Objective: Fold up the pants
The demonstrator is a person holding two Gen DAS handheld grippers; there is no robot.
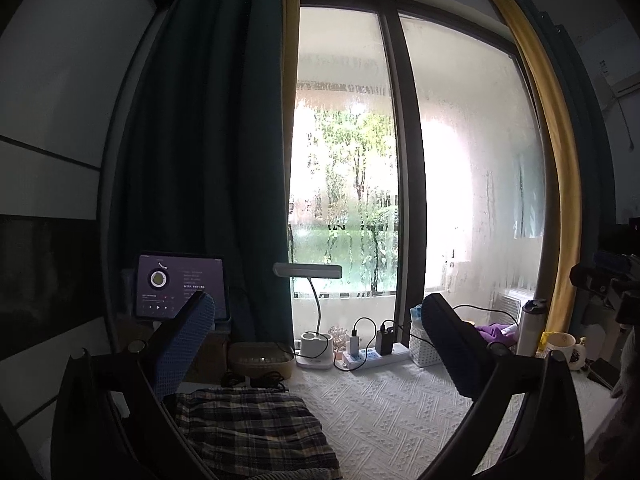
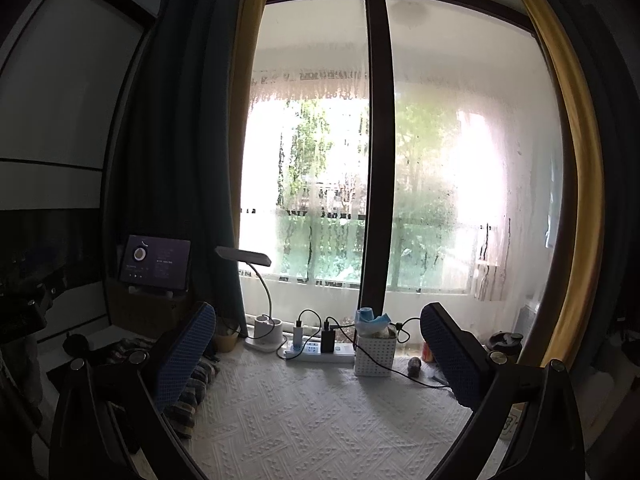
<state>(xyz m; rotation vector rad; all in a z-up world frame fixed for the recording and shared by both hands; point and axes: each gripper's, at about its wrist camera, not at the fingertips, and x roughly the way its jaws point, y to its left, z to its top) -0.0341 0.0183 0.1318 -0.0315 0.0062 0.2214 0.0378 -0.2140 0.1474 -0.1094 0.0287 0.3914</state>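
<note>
Dark plaid pants (image 1: 256, 432) lie in a folded stack on the white textured cloth (image 1: 400, 412), low and left in the left wrist view. My left gripper (image 1: 320, 344) is open and empty, raised above the cloth, with the pants below its left finger (image 1: 188, 344). In the right wrist view the pants (image 2: 192, 392) show only as a bunched edge behind the left finger (image 2: 188, 356). My right gripper (image 2: 320, 352) is open and empty over bare cloth (image 2: 312, 424), to the right of the pants.
Along the window stand a tablet (image 1: 180, 286), a desk lamp (image 1: 316, 344), a power strip with chargers (image 1: 376, 354), a white basket (image 1: 426, 346), a bottle (image 1: 530, 328) and a mug (image 1: 562, 346). Dark and yellow curtains hang at both sides.
</note>
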